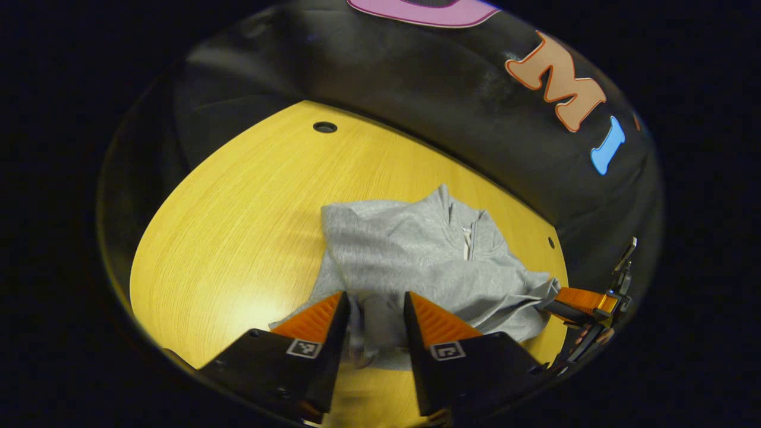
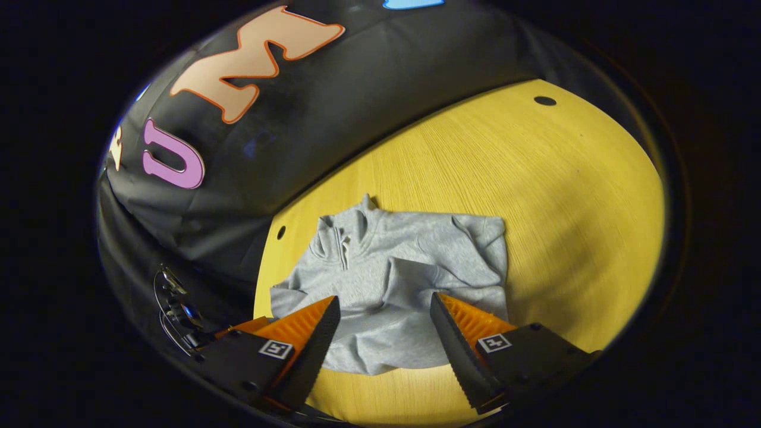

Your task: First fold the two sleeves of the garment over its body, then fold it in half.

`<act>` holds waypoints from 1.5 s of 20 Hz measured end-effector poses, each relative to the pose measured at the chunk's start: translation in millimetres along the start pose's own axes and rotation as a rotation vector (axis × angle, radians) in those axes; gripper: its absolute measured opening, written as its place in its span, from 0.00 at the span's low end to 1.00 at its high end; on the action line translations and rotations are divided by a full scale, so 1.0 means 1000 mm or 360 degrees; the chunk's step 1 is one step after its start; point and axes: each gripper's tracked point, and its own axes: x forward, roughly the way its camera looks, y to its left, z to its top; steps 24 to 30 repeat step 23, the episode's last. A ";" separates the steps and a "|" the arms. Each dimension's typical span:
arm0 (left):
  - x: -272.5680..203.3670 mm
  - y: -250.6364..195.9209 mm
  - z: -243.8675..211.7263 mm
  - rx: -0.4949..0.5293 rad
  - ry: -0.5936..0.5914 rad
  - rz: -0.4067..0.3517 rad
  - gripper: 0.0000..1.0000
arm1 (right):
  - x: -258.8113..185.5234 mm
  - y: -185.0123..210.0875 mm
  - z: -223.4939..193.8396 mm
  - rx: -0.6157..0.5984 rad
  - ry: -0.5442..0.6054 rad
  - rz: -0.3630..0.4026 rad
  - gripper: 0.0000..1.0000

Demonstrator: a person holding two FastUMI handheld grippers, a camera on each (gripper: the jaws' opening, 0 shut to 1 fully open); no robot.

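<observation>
We see the grey garment (image 2: 398,285) lying in the middle of the yellow wooden table (image 2: 535,196), collar toward the black cloth wall (image 1: 416,83), one sleeve (image 2: 452,273) folded over its body. Our left gripper (image 1: 376,318) hangs over its near hem, fingers apart around a cloth ridge. Our right gripper (image 2: 385,324) hovers above it, fingers wide apart.

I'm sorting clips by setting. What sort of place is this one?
Likely a staged recording booth, not a home: a bare wooden table with drilled holes, black cloth wall close behind it, and one grey zip-neck garment laid out between two handheld grippers.
</observation>
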 end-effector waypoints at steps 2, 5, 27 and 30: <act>-0.003 0.000 0.020 0.0055 -0.0139 0.0025 0.92 | -0.007 0.000 0.018 -0.0098 -0.0150 -0.0046 0.88; -0.016 0.002 0.044 0.0173 -0.0308 0.0119 0.97 | -0.024 0.009 0.036 -0.0272 -0.0349 -0.0088 0.96; -0.161 -0.072 0.145 0.0665 -0.1207 0.0272 0.94 | -0.165 0.088 0.098 -0.0931 -0.1305 -0.0248 0.93; -0.161 -0.072 0.145 0.0665 -0.1207 0.0272 0.94 | -0.165 0.088 0.098 -0.0931 -0.1305 -0.0248 0.93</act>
